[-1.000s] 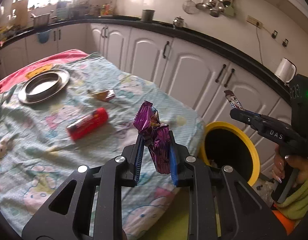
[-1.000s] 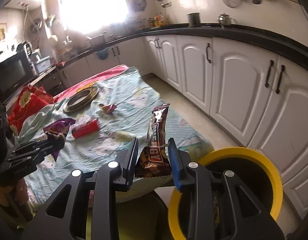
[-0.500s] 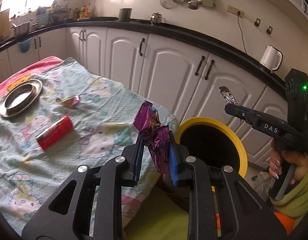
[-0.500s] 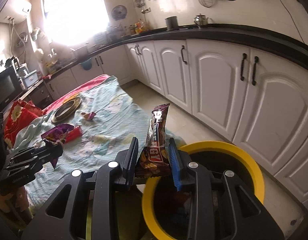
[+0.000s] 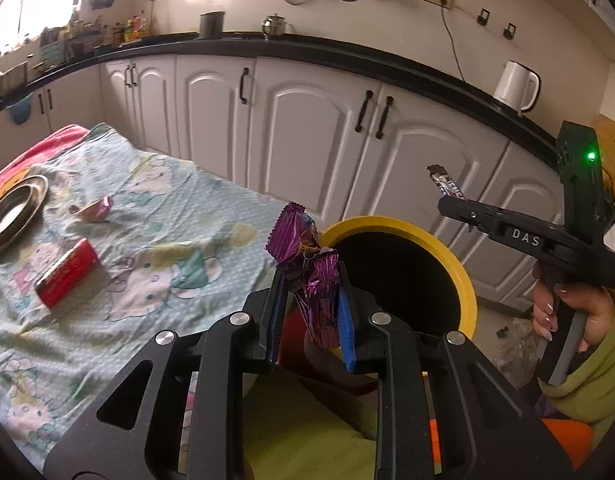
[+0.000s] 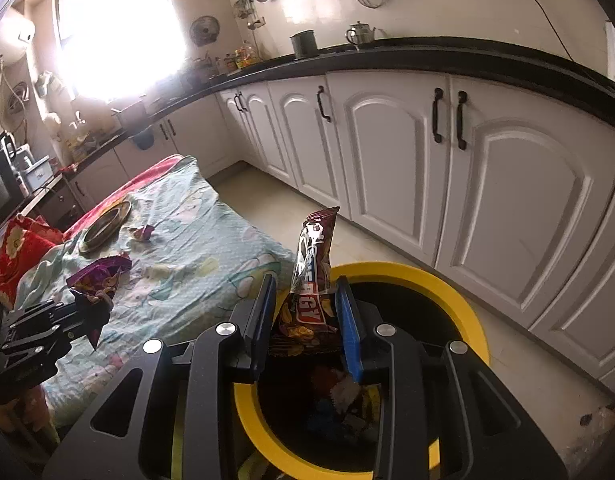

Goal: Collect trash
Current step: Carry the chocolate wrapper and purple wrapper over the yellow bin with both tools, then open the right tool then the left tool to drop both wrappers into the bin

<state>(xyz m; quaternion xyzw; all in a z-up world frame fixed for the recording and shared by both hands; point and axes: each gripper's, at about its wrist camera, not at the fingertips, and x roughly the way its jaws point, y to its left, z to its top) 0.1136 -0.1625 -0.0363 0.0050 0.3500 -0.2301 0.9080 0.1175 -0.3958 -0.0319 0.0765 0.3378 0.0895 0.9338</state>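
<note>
Wrappers riding toward the bin, one per gripper. Left wrist view: left gripper clamping a crumpled purple foil wrapper, jaws nearly closed on it, top of the foil sticking up above the pads; hovering over the near-left edge of the yellow-rimmed bin, not yet centred on the opening. Also showing the right gripper off to the right, held in a hand, pinching a brown snack wrapper at its tip. Lying on the patterned cloth, still uncollected: a red packet, a small crumpled wrapper; steel plate sitting at the far left, likely not trash. Right wrist view: right gripper squeezing the brown snack wrapper upright, jaws closed on its lower half, hanging directly above the bin mouth, other litter visible inside. Left gripper showing at the left edge, holding the purple wrapper over the cloth side. Doing it well: bringing both grips fully over the dark opening before releasing, lowering slightly so light foil is not drifting outside the rim, opening wide since crumpled film may be clinging to a pad, then heading back for the remaining two items.
</note>
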